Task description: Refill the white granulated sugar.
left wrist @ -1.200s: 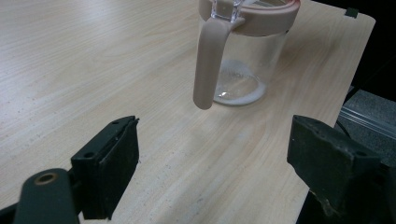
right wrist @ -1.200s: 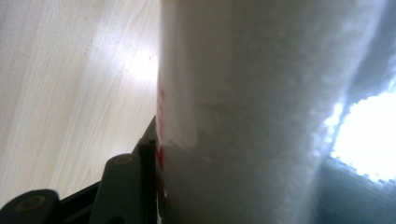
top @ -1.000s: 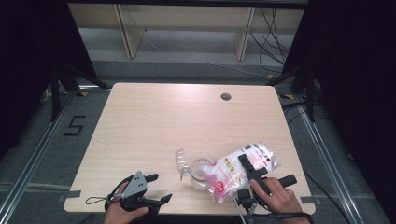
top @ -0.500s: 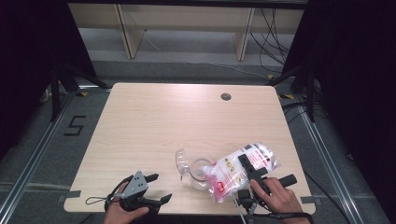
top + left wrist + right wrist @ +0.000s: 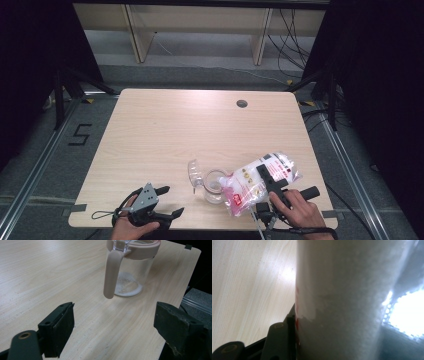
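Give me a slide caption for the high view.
Right gripper tips white bag over clear jar; left gripper open.

The high view looks forward and down on the whole table from the person's side. The left gripper view looks low across the wood, close to the jar, also seen from above. The right gripper view is pressed against the bag.

Dim surroundings, blurred glary close-up
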Action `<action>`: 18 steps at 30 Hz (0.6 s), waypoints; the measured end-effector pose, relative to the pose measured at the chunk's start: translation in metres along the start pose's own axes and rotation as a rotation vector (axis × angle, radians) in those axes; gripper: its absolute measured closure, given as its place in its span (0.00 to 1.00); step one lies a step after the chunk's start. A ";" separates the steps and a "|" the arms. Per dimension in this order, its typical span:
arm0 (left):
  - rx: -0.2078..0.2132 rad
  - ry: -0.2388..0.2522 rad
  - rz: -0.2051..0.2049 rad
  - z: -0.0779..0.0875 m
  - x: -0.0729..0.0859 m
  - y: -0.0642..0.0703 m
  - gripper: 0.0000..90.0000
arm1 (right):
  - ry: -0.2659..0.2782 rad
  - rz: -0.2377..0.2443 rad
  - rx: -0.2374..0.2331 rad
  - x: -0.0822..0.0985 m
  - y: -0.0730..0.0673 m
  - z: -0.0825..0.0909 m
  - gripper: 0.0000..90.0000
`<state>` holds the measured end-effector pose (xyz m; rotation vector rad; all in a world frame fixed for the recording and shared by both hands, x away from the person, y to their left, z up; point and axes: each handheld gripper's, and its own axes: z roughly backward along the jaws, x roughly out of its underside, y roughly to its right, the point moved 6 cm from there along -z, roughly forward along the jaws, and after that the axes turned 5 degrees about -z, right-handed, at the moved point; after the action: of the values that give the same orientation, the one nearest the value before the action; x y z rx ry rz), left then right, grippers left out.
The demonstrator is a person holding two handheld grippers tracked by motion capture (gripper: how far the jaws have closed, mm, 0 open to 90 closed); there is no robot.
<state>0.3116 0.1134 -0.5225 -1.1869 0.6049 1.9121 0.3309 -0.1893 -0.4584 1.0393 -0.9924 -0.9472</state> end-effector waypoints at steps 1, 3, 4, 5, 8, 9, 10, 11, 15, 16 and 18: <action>0.004 0.010 0.001 -0.001 0.000 0.000 0.18 | 0.005 0.006 0.002 0.000 0.001 0.000 0.56; 0.004 0.010 0.001 0.000 0.000 0.000 0.18 | 0.000 -0.006 0.000 0.000 0.001 0.000 0.56; 0.003 0.010 0.001 0.000 0.000 0.000 0.18 | 0.001 -0.008 -0.003 0.000 0.000 0.001 0.56; 0.001 0.010 0.001 0.000 -0.001 0.000 0.18 | 0.003 -0.012 -0.005 -0.001 0.000 0.000 0.56; -0.001 0.002 0.000 0.000 0.000 0.000 0.18 | 0.001 -0.036 -0.017 -0.001 -0.002 0.000 0.56; 0.004 0.010 0.002 0.000 -0.001 0.000 0.18 | -0.003 -0.037 -0.020 -0.001 -0.002 0.000 0.56; 0.003 0.010 0.002 -0.001 -0.001 0.000 0.18 | -0.010 -0.031 -0.022 -0.001 -0.002 0.001 0.56; 0.003 0.010 0.002 -0.001 0.000 0.000 0.18 | -0.008 -0.025 -0.022 -0.001 -0.002 0.000 0.56; 0.000 0.011 0.005 -0.001 0.000 0.000 0.18 | -0.013 -0.038 -0.022 0.000 -0.003 0.000 0.56; 0.000 0.007 0.000 0.000 0.000 0.000 0.18 | -0.012 -0.039 -0.020 0.000 -0.003 0.000 0.56; 0.003 0.011 0.003 -0.001 0.000 0.000 0.18 | 0.000 0.010 -0.004 -0.001 0.001 0.000 0.56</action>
<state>0.3120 0.1126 -0.5225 -1.1959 0.6158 1.9073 0.3312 -0.1877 -0.4575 1.0308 -0.9942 -0.9405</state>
